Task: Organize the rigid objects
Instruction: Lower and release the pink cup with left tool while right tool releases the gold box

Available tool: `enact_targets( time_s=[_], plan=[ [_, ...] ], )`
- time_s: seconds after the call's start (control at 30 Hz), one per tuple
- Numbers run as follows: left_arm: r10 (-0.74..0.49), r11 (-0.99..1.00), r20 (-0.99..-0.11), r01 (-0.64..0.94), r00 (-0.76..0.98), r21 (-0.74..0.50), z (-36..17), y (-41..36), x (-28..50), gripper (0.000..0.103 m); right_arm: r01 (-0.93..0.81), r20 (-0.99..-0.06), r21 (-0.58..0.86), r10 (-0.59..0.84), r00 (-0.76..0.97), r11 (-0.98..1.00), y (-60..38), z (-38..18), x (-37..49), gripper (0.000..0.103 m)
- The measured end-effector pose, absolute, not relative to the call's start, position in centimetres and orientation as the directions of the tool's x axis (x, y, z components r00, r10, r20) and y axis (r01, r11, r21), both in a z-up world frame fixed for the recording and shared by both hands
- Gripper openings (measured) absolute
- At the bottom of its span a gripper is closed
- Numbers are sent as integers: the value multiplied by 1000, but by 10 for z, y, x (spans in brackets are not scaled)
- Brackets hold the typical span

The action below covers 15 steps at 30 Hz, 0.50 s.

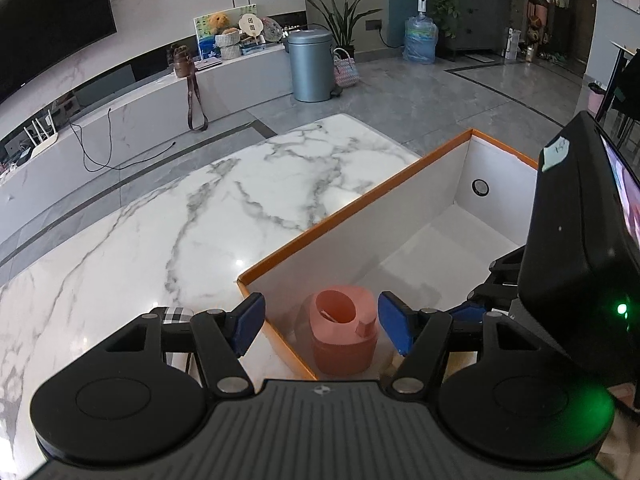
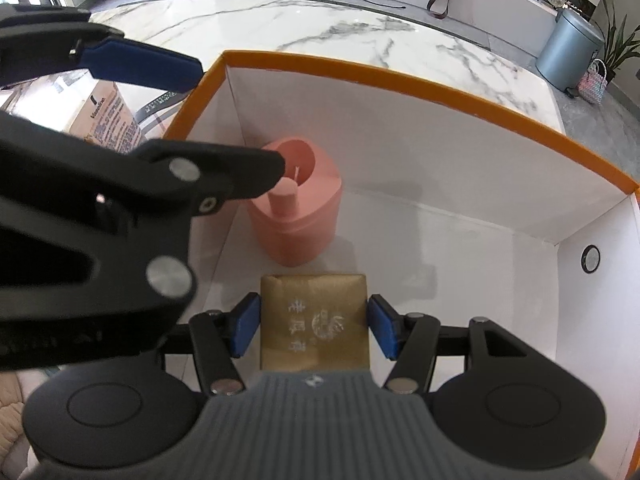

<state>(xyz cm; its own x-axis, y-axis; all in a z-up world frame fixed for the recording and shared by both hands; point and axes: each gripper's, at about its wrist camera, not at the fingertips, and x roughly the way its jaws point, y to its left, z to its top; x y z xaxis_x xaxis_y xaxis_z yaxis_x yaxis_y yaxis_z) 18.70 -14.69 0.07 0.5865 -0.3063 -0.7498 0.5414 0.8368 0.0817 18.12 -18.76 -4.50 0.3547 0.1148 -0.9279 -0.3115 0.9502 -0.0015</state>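
On the marble tabletop [image 1: 200, 220], a white box with an orange rim [image 1: 352, 196], open at the top. Inside it, tucked into one corner and close to both walls there, a pink container [image 1: 344, 336]: upright, rounded-square in body, with a wide round opening on top and a short stub of a spout beside the opening. Stands on the box floor, free of any grip.

Directly above that corner, the left gripper [image 1: 322, 324], pointing steeply down. Jaws spread wide, one blue pad [image 1: 248, 326] over the tabletop just outside the orange rim, the other inside the box. Nothing pressed between them; the pink container below the gap, clear of both pads.

Further along the box floor, the right gripper [image 2: 314, 326], also aimed sharply downward. Clamps a flat gold box [image 2: 312, 300] with pale printed characters on its face, one blue pad against each long side. Sits near the pink container without touching it. Cannot tell whether the gold box rests on the floor of the white box or hangs just over it.

Outside the white box, past the corner with the pink container, a brown printed carton [image 2: 108, 120]. Beside the left gripper's outer finger, something checked black and white [image 1: 176, 314], mostly hidden.
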Motion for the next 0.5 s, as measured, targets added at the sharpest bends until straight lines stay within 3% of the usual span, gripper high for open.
enact_targets(
  time_s=[0.5],
  plan=[
    [-332,854,-727,520,601,40,13,-136,171,76,-249,-870,-99,37,492,964,-182,-15,154,64]
  ],
)
